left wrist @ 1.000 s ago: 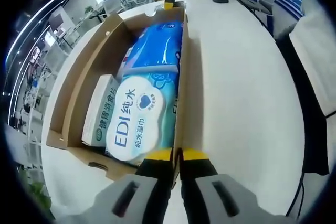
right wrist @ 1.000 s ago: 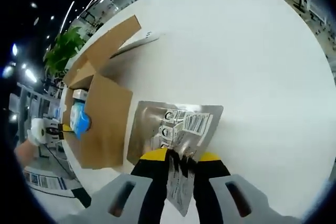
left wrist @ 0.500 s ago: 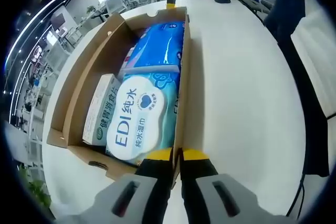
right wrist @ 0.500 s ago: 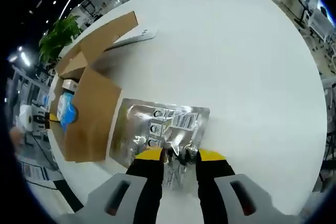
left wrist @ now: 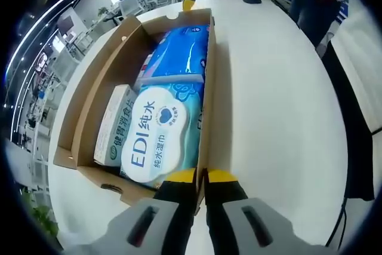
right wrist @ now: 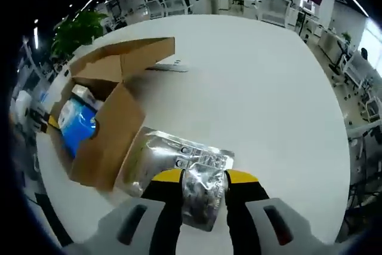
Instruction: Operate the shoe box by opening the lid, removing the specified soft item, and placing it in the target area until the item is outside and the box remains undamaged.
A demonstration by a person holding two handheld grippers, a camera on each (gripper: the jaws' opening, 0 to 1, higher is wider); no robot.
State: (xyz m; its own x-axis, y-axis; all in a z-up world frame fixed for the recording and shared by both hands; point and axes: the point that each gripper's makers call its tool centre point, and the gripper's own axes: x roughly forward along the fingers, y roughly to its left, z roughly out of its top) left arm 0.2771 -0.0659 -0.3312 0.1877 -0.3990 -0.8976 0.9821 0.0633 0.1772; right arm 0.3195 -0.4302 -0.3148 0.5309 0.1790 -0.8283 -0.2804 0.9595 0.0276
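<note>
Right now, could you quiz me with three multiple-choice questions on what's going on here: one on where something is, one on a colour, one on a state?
1. Where is the silver pouch?
A. inside the box
B. on the table beside the box
C. on the floor

2. What colour is the pack at the box's far end?
A. blue
B. red
C. black

3. What are the left tongs doing?
A. hanging open
B. gripping the pouch
C. pinching the box wall

Answers: B, it lies on the white table against the box; A, plainly blue; C, the jaws close on the cardboard edge.

Matt cardboard shoe box [left wrist: 206, 97]; crinkled shiny foil pouch [right wrist: 179, 159]; glossy plastic wipes pack [left wrist: 158, 135].
</note>
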